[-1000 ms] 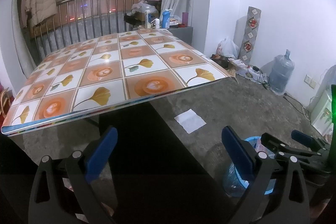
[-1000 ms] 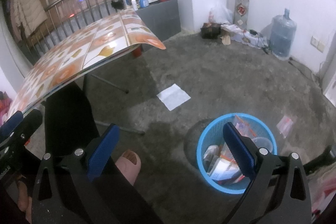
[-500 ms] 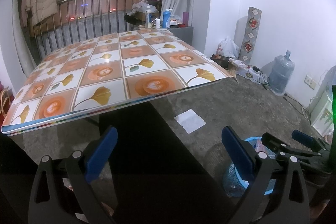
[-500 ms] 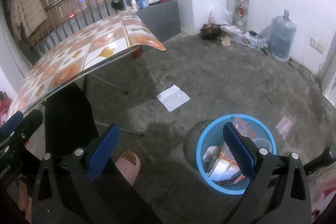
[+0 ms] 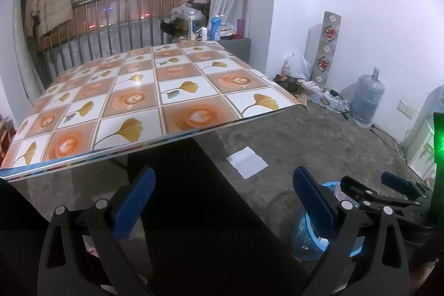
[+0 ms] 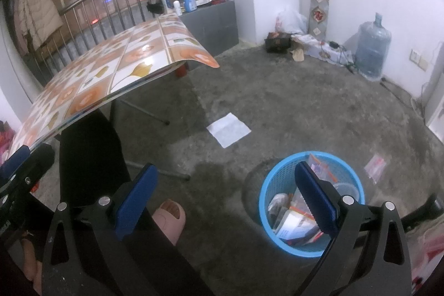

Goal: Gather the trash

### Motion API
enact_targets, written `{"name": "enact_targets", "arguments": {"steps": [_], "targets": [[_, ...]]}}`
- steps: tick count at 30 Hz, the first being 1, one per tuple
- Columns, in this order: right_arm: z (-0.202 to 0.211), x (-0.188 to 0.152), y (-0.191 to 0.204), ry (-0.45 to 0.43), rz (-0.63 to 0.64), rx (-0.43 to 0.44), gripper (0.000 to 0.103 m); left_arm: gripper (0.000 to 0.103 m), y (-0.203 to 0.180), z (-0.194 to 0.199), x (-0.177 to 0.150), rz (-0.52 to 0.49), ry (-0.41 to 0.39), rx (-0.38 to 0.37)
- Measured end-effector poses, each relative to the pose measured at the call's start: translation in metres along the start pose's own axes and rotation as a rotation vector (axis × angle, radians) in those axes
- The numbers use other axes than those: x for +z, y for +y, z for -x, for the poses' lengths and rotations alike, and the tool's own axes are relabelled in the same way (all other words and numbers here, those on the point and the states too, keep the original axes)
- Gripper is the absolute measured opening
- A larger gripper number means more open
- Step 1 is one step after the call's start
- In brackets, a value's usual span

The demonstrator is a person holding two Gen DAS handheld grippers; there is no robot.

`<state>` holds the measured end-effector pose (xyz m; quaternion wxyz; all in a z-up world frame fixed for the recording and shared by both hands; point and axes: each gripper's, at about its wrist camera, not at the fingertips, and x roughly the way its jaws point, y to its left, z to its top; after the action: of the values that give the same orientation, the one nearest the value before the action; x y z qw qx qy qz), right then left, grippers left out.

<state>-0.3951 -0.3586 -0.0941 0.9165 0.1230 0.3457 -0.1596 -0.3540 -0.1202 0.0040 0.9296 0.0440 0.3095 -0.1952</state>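
1. Blue-padded jaws on both tools stand wide apart and hold nothing: the right gripper hangs above the floor, the left gripper beside the desk edge.
2. Just under the right gripper's right finger sits the blue basket, already part-filled with wrappers and a plastic cup.
3. Loose trash remains on the concrete floor: a white paper sheet between basket and desk, and a small pink-marked packet right of the basket.
4. Judged step: between pickups, choosing a target. Next calls for lowering one gripper flat to pinch an edge of the thin paper.
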Motion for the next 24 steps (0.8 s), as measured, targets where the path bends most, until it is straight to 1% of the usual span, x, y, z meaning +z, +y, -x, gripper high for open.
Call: {"name": "enact_targets", "arguments": {"steps": [11, 20, 24], "targets": [[0.001, 0.0, 0.0, 0.002, -0.003, 0.001, 0.095, 0.098, 0.0, 0.0, 0.001, 0.005, -0.001, 0.003], [0.001, 0.0, -0.001, 0.002, -0.003, 0.002, 0.095, 0.098, 0.01, 0.0, 0.002, 0.044, -0.005, 0.017], [0.002, 0.0, -0.002, -0.001, -0.004, 0.002, 0.095, 0.098, 0.008, 0.002, 0.002, 0.036, -0.011, 0.017]]}}
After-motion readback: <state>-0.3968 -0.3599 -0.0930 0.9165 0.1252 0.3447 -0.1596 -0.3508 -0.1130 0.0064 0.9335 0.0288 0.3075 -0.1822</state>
